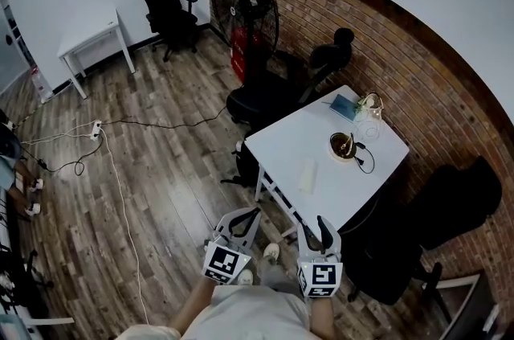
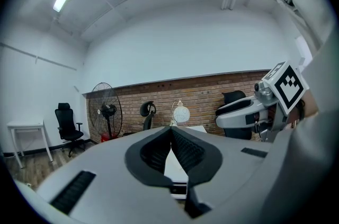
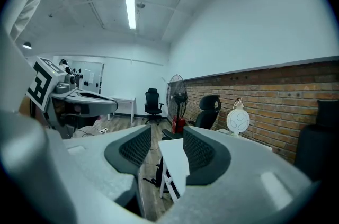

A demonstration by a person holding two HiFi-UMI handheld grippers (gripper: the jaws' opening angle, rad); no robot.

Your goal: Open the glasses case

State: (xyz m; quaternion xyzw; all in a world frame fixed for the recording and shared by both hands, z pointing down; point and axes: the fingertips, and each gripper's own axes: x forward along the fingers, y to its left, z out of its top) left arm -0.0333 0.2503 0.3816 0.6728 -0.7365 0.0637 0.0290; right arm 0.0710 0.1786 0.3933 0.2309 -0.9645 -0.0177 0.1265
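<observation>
- White table (image 1: 283, 147): pale glasses case (image 1: 307, 174) lies near its front edge, untouched.
- Left gripper (image 1: 243, 223): jaws pressed together, empty.
- Right gripper (image 1: 316, 231): jaws spread, empty.
- Step: approach. Next move likely calls for steadying the case and lifting its lid.

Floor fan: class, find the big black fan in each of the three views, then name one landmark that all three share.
Head view: the fan is at top centre, against the brick wall.
Left gripper view: the fan is left of centre, in front of the brick.
Right gripper view: the fan is at centre, beside a black chair.
Shared landmark: the brick wall behind it.
</observation>
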